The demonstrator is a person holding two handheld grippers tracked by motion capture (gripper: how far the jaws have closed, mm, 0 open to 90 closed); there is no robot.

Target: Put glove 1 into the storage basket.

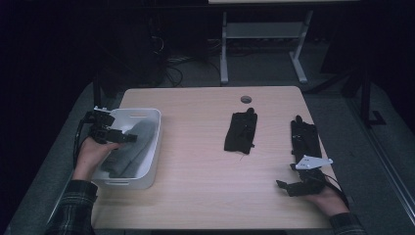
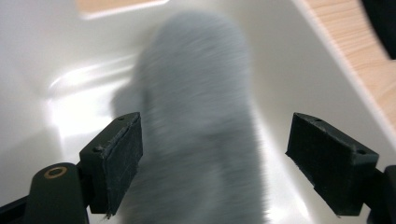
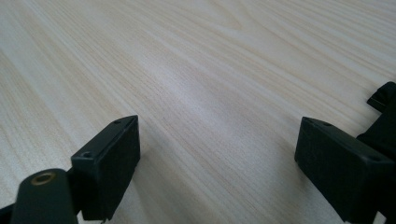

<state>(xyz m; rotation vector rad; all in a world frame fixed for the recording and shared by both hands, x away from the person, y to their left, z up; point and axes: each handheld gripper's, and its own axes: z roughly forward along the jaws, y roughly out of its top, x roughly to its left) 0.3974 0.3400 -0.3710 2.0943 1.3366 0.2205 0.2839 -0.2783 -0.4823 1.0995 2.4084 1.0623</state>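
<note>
Grey glove [image 1: 128,149] lies inside the white bin [image 1: 152,147] at nine o'clock on the table [image 1: 195,161], soft, fuzzy and limp. Left gripper [image 1: 131,138] hangs over it, jaws wide and empty, apparently to leave it there. Right gripper [image 1: 282,186] rests at four o'clock, gaping and empty, likely ready for the black gloves [image 1: 305,138] beside it.

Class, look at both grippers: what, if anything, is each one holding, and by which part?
Nothing is held. The left gripper stands open above the grey fabric glove in the white plastic bin; the right gripper is open over the wooden table.
</note>
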